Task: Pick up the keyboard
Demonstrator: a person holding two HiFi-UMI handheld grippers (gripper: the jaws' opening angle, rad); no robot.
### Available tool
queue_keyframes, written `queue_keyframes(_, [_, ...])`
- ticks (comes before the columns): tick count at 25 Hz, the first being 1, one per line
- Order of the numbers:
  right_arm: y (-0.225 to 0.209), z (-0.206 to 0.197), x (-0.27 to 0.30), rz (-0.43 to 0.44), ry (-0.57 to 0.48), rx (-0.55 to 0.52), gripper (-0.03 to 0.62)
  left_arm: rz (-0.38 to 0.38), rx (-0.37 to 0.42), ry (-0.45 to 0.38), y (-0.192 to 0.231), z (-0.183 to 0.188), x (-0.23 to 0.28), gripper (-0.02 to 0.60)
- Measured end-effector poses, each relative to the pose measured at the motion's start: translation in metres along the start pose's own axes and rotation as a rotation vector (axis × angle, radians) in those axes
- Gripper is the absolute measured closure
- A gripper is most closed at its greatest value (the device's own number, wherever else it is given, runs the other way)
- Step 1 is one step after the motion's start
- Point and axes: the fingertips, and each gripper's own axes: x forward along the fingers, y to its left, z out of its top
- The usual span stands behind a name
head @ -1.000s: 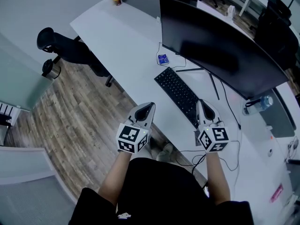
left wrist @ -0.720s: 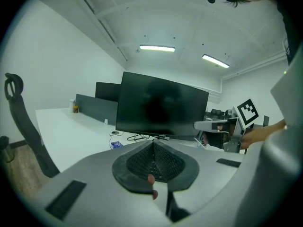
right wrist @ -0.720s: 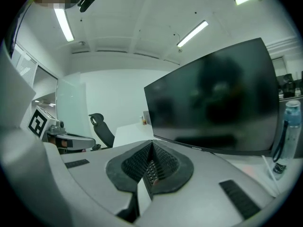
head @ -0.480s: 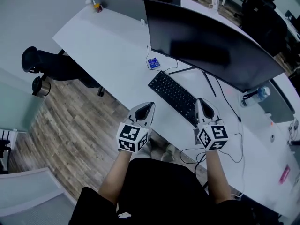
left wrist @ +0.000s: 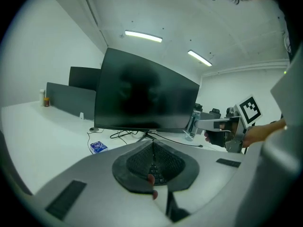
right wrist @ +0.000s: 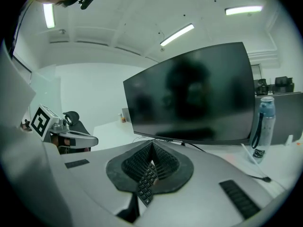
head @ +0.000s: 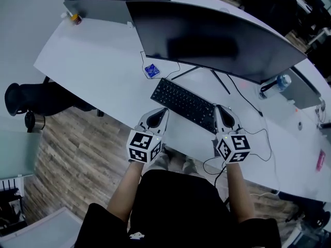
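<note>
Keyboard (head: 183, 105): lies flat on the tabletop (head: 98, 71), straight ahead of you.
Monitor (head: 207, 40): stands just behind the keyboard.
Left hand-held gripper (head: 158, 112): your jaws are closed together and empty, just beside the keyboard's near left end.
Right hand-held gripper (head: 222, 110): your jaws are closed together and empty, at the keyboard's right end.

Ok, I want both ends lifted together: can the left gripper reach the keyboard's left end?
Probably yes: the left gripper sits just short of the left end of the keyboard, with only bare desk between. Its jaws are shut, so they would need to open first.
</note>
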Motion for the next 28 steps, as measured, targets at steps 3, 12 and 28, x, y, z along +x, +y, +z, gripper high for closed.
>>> queue_keyframes(3, [-0.009, -0.004, -0.002, -0.051, 0.005, 0.021, 0.589, -0.046, 0.01, 0.024, 0.001, 0.0, 0.014, 0.581])
queue_keyframes(12, [-0.03, -0.028, -0.015, -0.157, 0.036, 0.072, 0.589, -0.225, 0.092, 0.098, -0.017, -0.006, 0.06, 0.581])
queue_keyframes(28, [-0.024, -0.095, -0.027, -0.165, 0.173, 0.114, 0.589, -0.447, 0.235, 0.199, -0.046, -0.022, 0.133, 0.581])
